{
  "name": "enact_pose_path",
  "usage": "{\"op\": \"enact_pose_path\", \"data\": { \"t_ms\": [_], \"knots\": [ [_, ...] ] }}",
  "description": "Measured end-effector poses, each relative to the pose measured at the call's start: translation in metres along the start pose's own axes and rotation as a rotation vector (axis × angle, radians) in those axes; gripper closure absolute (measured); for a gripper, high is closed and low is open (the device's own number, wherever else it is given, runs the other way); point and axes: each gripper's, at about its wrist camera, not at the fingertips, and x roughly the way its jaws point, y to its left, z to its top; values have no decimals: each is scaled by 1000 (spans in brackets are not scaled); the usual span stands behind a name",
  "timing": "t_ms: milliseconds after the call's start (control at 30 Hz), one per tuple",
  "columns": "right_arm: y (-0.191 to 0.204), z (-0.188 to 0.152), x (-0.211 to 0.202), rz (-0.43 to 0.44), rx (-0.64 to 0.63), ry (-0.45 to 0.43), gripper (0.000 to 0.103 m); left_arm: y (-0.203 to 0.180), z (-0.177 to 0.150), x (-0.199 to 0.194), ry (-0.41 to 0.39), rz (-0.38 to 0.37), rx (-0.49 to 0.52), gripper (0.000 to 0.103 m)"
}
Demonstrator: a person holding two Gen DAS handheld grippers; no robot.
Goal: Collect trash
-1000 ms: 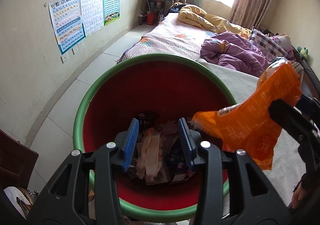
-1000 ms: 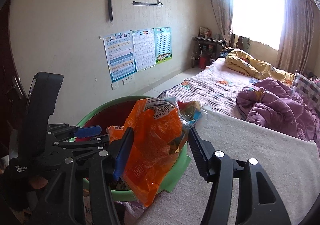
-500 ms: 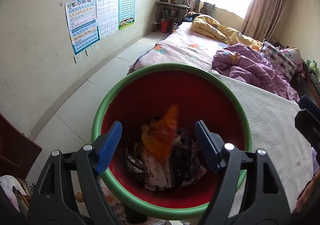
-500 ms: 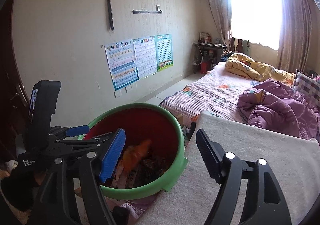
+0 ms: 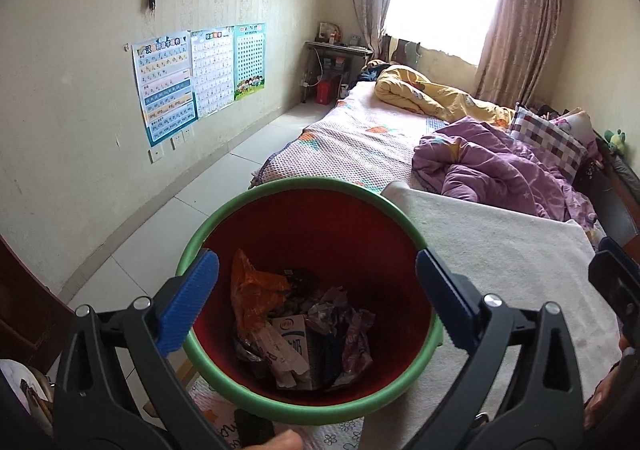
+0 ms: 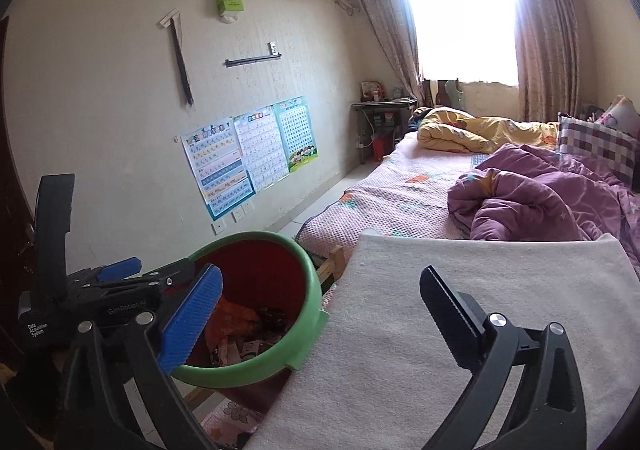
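A red bin with a green rim (image 5: 224,218) stands beside the bed; it also shows in the right wrist view (image 6: 308,314). Inside lies an orange snack bag (image 5: 256,290) on top of a milk carton (image 5: 290,338) and crumpled wrappers (image 5: 344,326). The orange bag also shows in the right wrist view (image 6: 232,320). My left gripper (image 5: 316,298) is open and empty, held above the bin's mouth. My right gripper (image 6: 320,306) is open and empty, over the edge of the white blanket (image 6: 440,310) to the right of the bin.
The bed carries a purple quilt (image 5: 492,174), a yellow quilt (image 5: 432,94) and a checked pillow (image 5: 548,138). Posters (image 5: 200,74) hang on the left wall above the tiled floor (image 5: 180,210). A small table (image 5: 336,62) stands by the window.
My right gripper opened and let go of the orange bag, which fell into the bin. Both grippers have pulled up and back from the bin, and my left gripper opened wider.
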Motion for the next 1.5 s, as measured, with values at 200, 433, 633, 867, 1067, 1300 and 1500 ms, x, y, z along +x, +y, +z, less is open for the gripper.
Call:
{"op": "enact_pose_path", "data": {
  "t_ms": [200,433,633,867,1067,1300,1500],
  "knots": [
    [-29,-8,-35,-104,-17,-58,7,-39,-2,-24,-64,-67,-2,5],
    [-69,-15,-66,-151,-3,-68,7,-93,-12,-36,-40,-35,24,5],
    [-111,-18,-91,-176,25,-77,7,-133,-25,-44,-13,-62,39,5],
    [-144,-25,-105,-173,41,-62,7,-165,-33,-56,-24,-60,48,5],
    [-160,-30,-107,-168,45,-44,7,-182,-34,-59,-35,-44,59,5],
    [-172,-33,-105,-165,57,-23,7,-194,-35,-61,-36,-30,68,5],
    [-175,-35,-103,-164,52,-9,7,-197,-35,-59,-34,-29,74,5]
  ]
}}
